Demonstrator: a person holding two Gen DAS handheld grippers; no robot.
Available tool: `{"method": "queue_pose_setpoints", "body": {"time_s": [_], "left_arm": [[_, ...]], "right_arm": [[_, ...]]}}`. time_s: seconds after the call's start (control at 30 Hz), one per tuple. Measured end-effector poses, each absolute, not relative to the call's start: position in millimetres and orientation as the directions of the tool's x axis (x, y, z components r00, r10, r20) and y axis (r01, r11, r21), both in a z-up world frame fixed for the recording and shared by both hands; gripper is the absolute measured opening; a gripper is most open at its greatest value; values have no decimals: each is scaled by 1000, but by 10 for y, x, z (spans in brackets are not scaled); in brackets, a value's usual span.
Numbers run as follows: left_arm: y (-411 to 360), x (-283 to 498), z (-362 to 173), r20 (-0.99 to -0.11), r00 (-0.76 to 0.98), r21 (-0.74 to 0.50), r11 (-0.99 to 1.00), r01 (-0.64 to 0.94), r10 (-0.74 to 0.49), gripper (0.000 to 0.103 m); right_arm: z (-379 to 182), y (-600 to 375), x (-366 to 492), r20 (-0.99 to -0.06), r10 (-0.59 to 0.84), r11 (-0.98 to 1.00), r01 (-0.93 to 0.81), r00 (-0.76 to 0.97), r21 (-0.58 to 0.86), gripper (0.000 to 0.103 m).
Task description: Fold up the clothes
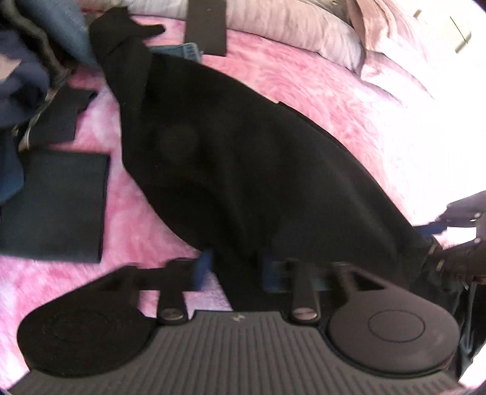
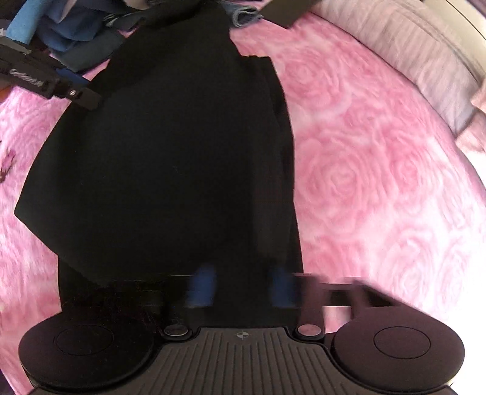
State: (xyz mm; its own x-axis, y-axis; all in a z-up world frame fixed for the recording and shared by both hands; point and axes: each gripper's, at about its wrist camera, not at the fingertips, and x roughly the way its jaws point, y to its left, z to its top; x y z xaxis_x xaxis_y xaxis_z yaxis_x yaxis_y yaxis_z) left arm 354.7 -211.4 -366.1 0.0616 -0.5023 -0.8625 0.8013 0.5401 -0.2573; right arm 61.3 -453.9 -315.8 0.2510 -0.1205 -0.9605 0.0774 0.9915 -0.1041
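A long black garment (image 1: pixel 243 152) lies stretched across the pink rose-patterned blanket (image 1: pixel 334 100). My left gripper (image 1: pixel 238 270) is shut on the garment's near edge, with black cloth pinched between its blue pads. In the right wrist view the same garment (image 2: pixel 167 152) fills the left and middle, and my right gripper (image 2: pixel 243 285) is shut on its near edge too, with cloth between the blue pads. The two grippers hold the same end side by side: the right one shows at the left view's right edge, and the left one's black body (image 2: pixel 45 82) shows at upper left.
A folded dark piece (image 1: pixel 57 206) lies on the blanket to the left, and another dark rectangle (image 1: pixel 206 27) at the far side. A heap of blue and dark clothes (image 1: pixel 30 60) sits at far left. Pale pillows (image 2: pixel 410 51) line the far edge.
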Motion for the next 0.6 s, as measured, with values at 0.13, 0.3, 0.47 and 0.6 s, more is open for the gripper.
{"method": "queue_pose_setpoints", "body": {"time_s": [0.13, 0.3, 0.47, 0.6], "left_arm": [[-2114, 3410, -3216, -805, 70, -268, 466, 843, -589, 0], [-2373, 2892, -2357, -695, 66, -238, 317, 918, -715, 0], [-2994, 2067, -1685, -608, 33, -188, 184, 965, -793, 0], [-3613, 1170, -1370, -548, -69, -202, 52, 978, -834, 0]], "right_arm": [[-2833, -4524, 291, -945, -98, 989, 137, 312, -57, 2], [-2410, -4530, -304, -927, -88, 971, 238, 364, 1, 1], [-1973, -4644, -1111, -895, -96, 935, 347, 436, 69, 1], [-1627, -4934, -1962, -872, -200, 880, 473, 447, 41, 0]]}}
